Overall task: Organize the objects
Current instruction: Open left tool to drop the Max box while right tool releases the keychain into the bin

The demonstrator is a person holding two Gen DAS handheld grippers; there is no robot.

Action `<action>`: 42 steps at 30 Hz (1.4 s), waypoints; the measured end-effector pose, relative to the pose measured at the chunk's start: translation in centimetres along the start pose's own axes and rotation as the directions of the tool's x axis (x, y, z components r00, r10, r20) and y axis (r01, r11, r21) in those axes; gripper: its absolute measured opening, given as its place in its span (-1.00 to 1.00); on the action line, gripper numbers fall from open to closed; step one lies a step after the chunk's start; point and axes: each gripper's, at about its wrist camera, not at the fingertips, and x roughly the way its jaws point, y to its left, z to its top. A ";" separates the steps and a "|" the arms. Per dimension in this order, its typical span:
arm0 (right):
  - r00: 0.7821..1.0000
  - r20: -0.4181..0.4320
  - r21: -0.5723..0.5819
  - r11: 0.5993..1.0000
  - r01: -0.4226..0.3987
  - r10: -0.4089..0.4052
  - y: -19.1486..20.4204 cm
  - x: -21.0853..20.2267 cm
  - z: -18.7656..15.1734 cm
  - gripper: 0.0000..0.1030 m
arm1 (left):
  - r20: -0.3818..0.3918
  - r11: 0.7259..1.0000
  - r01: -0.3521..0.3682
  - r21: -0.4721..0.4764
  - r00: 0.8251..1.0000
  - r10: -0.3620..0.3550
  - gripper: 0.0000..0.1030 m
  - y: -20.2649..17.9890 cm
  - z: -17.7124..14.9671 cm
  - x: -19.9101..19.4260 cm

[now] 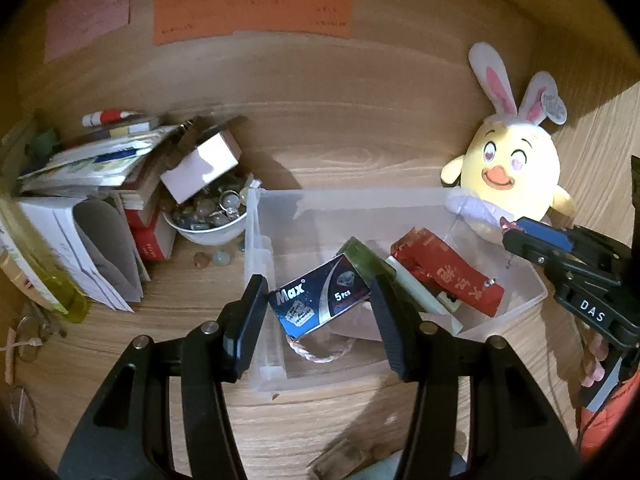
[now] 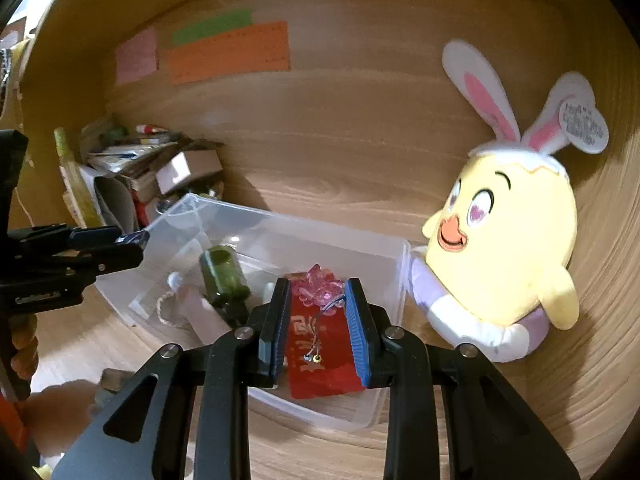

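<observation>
A clear plastic bin (image 1: 520,308) stands on the wooden desk. My left gripper (image 1: 320,300) is shut on a blue "Max" box (image 1: 320,300) and holds it over the bin's left part. In the bin lie a green jar (image 2: 224,276), a red packet (image 1: 452,276) and a thin chain (image 1: 316,354). My right gripper (image 2: 316,304) hovers over the bin's (image 2: 360,240) right end, its jaws set apart on either side of a pink crystal charm (image 2: 318,290) with a dangling cord, above the red packet (image 2: 320,352). I cannot tell whether the pads touch the charm.
A yellow chick plush with bunny ears (image 1: 508,168) leans against the bin's far right corner. At the left stand a bowl of glass beads (image 1: 208,216), a small carton (image 1: 200,168) and stacked books and papers (image 1: 88,200). Sticky notes (image 1: 252,12) hang on the back wall.
</observation>
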 end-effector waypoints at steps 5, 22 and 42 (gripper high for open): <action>0.999 -0.045 0.012 1.000 -0.010 0.011 -0.5 1.2 -0.5 -0.52 | -0.027 1.000 0.002 0.020 1.000 -0.001 0.02 -0.5 -0.2 1.1; 0.986 -0.157 0.025 0.998 -0.062 0.065 -0.1 3.5 -1.6 -0.51 | -0.088 0.999 0.027 0.029 0.996 -0.024 0.02 -0.8 -0.6 2.9; 0.995 -0.092 0.004 0.999 -0.042 0.043 0.7 1.4 -0.8 0.09 | -0.023 1.000 0.015 0.026 1.000 -0.015 0.67 -0.7 -0.3 -0.5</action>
